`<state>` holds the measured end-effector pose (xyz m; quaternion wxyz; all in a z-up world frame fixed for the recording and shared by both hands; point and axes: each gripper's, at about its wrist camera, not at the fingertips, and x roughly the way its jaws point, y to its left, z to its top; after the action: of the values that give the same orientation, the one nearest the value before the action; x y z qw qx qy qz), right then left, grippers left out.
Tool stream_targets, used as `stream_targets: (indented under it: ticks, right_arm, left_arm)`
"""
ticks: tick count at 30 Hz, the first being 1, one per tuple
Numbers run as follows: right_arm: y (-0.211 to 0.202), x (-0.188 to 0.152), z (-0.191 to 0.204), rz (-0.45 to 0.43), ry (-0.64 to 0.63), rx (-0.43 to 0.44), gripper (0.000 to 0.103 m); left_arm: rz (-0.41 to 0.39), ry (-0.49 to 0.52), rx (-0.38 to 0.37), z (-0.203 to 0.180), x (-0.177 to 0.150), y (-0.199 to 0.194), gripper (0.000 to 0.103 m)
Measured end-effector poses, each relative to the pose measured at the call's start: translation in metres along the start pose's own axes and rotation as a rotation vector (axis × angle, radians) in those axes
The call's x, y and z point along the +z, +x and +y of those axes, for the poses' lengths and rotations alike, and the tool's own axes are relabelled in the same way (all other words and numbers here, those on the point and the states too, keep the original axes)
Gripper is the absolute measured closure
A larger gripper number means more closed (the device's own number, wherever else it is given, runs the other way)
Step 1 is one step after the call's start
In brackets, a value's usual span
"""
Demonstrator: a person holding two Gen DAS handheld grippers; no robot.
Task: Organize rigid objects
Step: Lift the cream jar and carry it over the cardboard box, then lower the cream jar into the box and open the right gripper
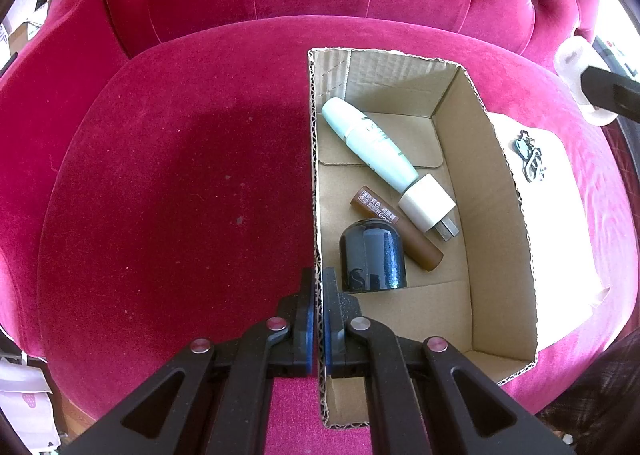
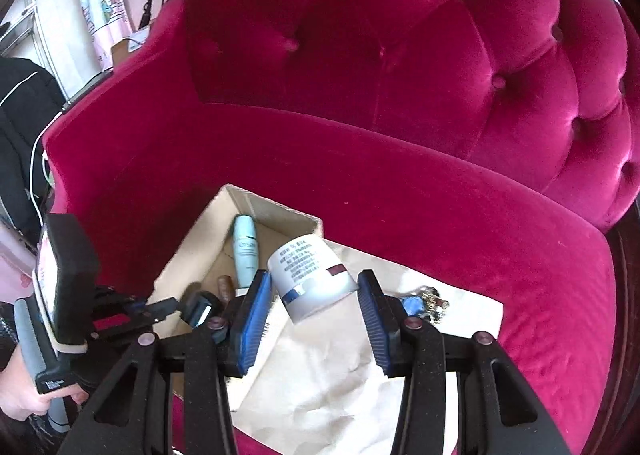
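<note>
My left gripper (image 1: 319,279) is shut on the left wall of an open cardboard box (image 1: 314,175) that stands on the red sofa seat. In the box lie a pale green bottle (image 1: 368,139), a brown tube (image 1: 396,233), a white charger plug (image 1: 428,203) and a dark blue jar (image 1: 372,255). My right gripper (image 2: 312,291) is shut on a white jar (image 2: 312,275), which hangs tilted above the white paper (image 2: 320,367) to the right of the box (image 2: 192,255). The same jar (image 1: 572,55) shows at the upper right of the left wrist view.
A bunch of keys (image 2: 424,301) lies on the paper beside the box, also seen as keys (image 1: 530,157) in the left wrist view. The tufted sofa back (image 2: 400,55) rises behind. A person's hand (image 2: 24,395) holds the left gripper's handle at the left.
</note>
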<state>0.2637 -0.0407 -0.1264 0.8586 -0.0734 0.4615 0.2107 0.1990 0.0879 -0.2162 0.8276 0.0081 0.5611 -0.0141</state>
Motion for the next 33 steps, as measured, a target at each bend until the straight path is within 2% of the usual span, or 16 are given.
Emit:
stream_targets:
  ticks: [11,25,33]
  right_arm:
    - [0.012,0.004,0.032,0.006,-0.056,0.082,0.055]
    - [0.041,-0.012,0.064,0.09,-0.137,0.163,0.055]
    - [0.054,-0.02,0.064,0.129,-0.143,0.17,0.055]
  left_arm:
    - [0.0,-0.002,-0.001,-0.001,0.0,0.0,0.1]
    - [0.001,-0.005,-0.003,-0.002,-0.001,-0.001,0.1]
    - [0.001,-0.006,-0.004,-0.002,-0.001,0.0,0.1]
